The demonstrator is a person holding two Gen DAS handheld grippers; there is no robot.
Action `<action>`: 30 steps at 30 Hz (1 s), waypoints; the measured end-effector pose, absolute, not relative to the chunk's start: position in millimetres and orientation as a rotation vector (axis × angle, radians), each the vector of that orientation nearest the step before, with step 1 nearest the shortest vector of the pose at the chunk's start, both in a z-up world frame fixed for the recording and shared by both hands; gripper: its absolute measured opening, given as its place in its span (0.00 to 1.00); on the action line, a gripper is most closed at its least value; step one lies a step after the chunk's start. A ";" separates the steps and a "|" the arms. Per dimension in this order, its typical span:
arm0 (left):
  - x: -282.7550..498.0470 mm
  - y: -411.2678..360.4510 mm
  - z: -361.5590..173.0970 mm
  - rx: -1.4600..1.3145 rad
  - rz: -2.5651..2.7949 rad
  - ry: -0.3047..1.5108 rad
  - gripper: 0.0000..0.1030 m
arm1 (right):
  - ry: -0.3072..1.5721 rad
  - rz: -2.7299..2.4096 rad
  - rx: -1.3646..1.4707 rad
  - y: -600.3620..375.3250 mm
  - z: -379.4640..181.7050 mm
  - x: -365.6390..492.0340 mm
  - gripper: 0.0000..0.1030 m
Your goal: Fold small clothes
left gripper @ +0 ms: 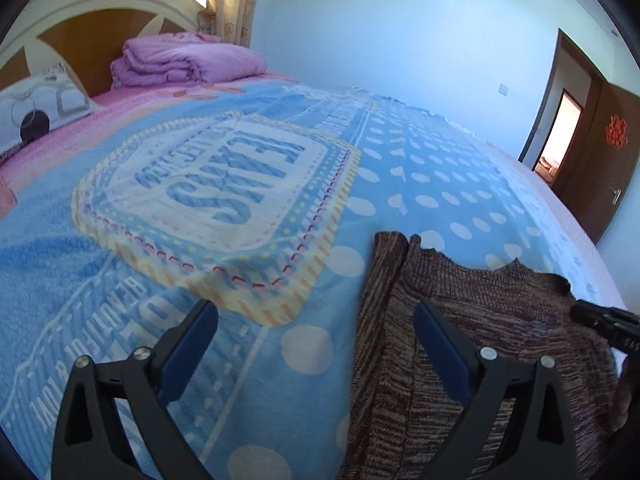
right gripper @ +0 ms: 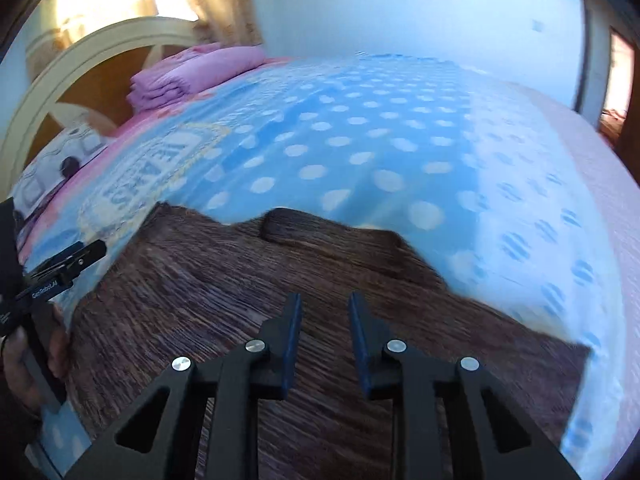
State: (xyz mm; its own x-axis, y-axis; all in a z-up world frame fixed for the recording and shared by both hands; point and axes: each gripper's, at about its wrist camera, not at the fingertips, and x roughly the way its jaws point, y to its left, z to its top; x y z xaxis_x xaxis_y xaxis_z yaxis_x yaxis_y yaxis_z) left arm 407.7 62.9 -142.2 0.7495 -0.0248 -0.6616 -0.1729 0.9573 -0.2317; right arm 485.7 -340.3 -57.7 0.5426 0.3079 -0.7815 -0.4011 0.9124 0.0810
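Observation:
A brown knit garment (left gripper: 492,320) lies spread on the bed; in the right wrist view the garment (right gripper: 192,292) fills the lower middle, with a folded-over flap at its far edge. My left gripper (left gripper: 316,308) stands wide open with nothing between its fingers. Its left finger is over the blanket and its right finger over the garment's left edge. My right gripper (right gripper: 324,300) hovers over the middle of the garment, its jaws a narrow gap apart with no cloth pinched between them. Each gripper shows at the edge of the other view: the right gripper (left gripper: 600,324) and the left gripper (right gripper: 68,264), which a hand holds.
The bed is covered by a blue polka-dot blanket (left gripper: 420,184) with a lettered patch. A folded purple quilt (left gripper: 188,60) and a pillow (left gripper: 36,108) lie by the headboard (left gripper: 100,4). A brown door (left gripper: 600,148) stands open at the right.

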 end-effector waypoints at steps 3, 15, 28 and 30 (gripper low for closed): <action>408.2 66.7 -144.2 -0.322 0.075 0.730 0.98 | 0.910 0.432 -0.203 -319.8 -67.6 494.4 0.43; 384.1 70.6 -126.7 -0.326 0.144 0.588 0.98 | 0.894 0.411 -0.273 -300.7 -70.6 495.3 0.02; 365.8 55.8 -109.8 -0.231 0.152 0.480 1.00 | 0.908 0.295 -0.202 -306.7 -73.7 508.3 0.11; 364.4 61.1 -110.1 -0.243 0.162 0.514 1.00 | 0.894 0.292 -0.194 -321.6 -62.9 492.1 0.18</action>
State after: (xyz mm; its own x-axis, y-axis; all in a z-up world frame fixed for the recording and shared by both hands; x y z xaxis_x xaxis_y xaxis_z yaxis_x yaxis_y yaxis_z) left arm 364.4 61.1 -110.1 0.8590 0.0925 -0.5035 -0.2138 0.9585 -0.1886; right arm 492.1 -321.6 -62.9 0.5908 0.1691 -0.7889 -0.3292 0.9432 -0.0444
